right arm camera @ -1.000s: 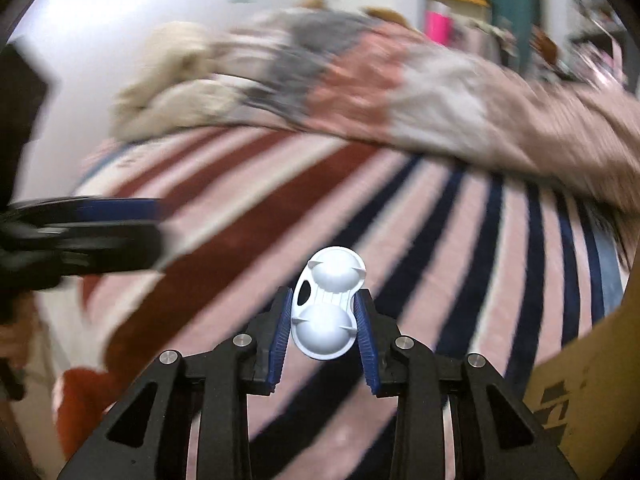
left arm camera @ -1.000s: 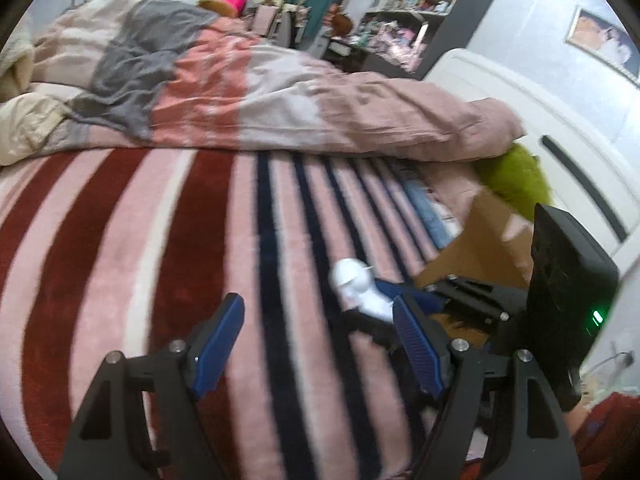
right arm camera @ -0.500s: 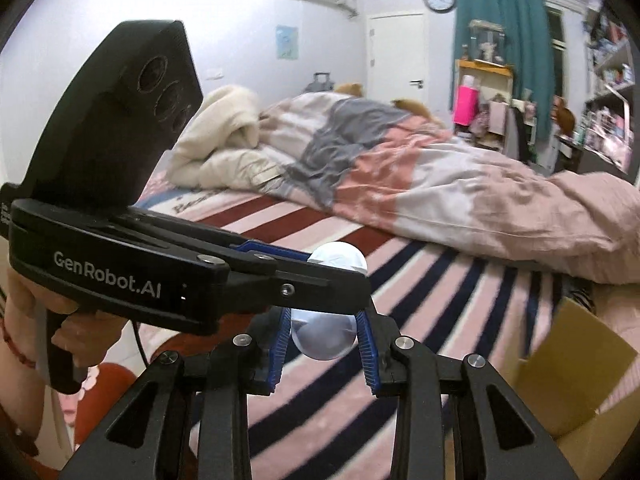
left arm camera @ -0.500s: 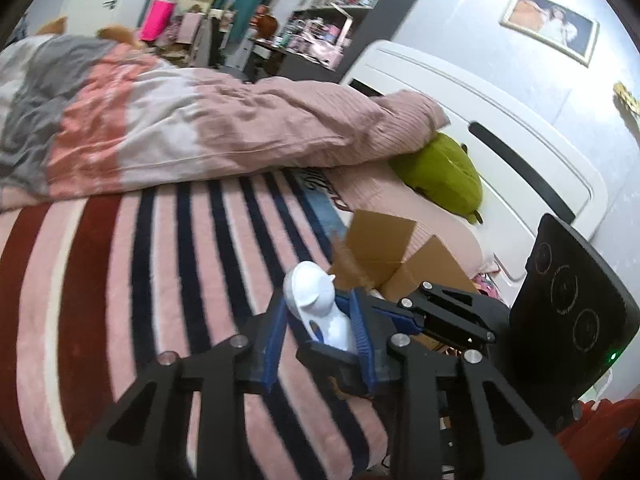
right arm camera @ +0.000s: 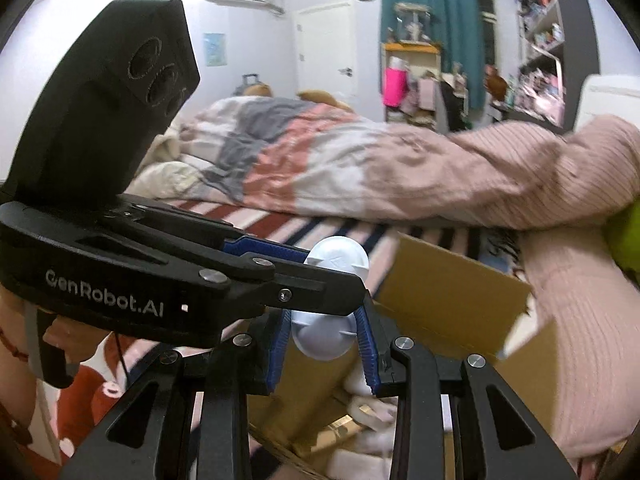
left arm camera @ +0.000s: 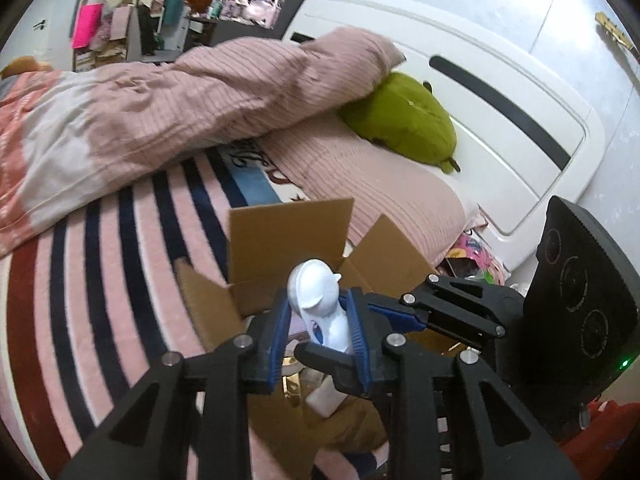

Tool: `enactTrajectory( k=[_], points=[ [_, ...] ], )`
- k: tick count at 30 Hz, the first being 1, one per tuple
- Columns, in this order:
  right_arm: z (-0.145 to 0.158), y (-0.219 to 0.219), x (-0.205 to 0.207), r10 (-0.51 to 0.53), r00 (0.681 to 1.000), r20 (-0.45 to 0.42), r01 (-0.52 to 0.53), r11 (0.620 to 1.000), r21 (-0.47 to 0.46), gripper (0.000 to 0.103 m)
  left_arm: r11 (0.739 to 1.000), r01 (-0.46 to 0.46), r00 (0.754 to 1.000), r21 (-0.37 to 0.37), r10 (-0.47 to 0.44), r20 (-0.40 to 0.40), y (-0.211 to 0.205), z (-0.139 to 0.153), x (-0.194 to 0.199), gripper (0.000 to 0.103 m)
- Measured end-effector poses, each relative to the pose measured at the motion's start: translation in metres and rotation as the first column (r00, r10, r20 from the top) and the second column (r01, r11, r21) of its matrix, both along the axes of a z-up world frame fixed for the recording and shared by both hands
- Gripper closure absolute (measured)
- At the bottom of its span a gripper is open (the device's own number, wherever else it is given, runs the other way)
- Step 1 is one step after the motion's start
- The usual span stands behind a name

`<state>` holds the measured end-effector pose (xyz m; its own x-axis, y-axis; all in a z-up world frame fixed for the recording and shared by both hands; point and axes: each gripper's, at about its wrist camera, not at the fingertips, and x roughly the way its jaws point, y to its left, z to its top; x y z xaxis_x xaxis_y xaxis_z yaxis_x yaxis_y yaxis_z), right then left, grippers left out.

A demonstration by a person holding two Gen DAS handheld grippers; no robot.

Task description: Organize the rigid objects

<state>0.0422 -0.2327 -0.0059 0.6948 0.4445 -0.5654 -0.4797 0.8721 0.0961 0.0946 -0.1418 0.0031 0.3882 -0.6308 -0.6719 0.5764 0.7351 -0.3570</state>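
Clamped on a white plastic piece with the left gripper, blue fingers closing, both pads against the piece's narrow waist. Stood roughly upright between those pads, rounded cap poking out toward 12 o'clock. Gripped from the 3 o'clock side as well by the right gripper, reaching across the left wrist view. In the right wrist view, pinched the same piece at its lower disc between the right fingers, narrowly parted and steady, pads touching either side. Crossed there from 9 o'clock by the left gripper's black body, one blue pad lying against the piece's upper disc. Held at that body's handle by a hand, at 8 o'clock.

Hung over an open cardboard box, flaps raised toward 12 and 2 o'clock of the piece. Could make out pale things inside the box below the fingers, too blurred to tell apart. Rested on a bed with a striped blanket spreading toward 9 o'clock. Lay at 1 o'clock a green plush toy, on a pink pillow against the white headboard.
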Motion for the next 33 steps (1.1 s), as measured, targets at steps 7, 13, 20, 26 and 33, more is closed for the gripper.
enactTrajectory(
  k=[7, 13, 20, 26, 33],
  points=[
    [-0.011, -0.02, 0.005, -0.041, 0.997, -0.07, 0.04, 0.999, -0.014, 0.076, 0.998, -0.003, 1.0, 0.064, 0.003, -0.011, -0.017, -0.01, 0.005, 0.058],
    [-0.008, -0.021, -0.002, -0.051, 0.996, -0.071, 0.051, 0.999, -0.005, 0.058, 0.993, -0.079, 0.996, 0.087, 0.075, 0.053, 0.001, 0.001, -0.007, 0.039],
    [0.012, -0.021, -0.015, -0.071, 0.997, 0.007, 0.071, 0.997, 0.026, 0.027, 0.954, -0.292, 0.939, 0.073, 0.272, 0.209, 0.05, 0.025, -0.041, 0.021],
    [0.035, -0.013, -0.037, -0.067, 0.99, 0.123, 0.06, 0.996, 0.06, 0.006, 0.903, -0.428, 0.868, 0.026, 0.403, 0.288, 0.092, 0.037, -0.071, 0.015],
    [0.049, -0.001, -0.053, -0.035, 0.986, 0.162, 0.018, 0.994, 0.108, 0.004, 0.86, -0.51, 0.818, 0.006, 0.483, 0.312, 0.126, 0.037, -0.089, 0.013]
  ],
)
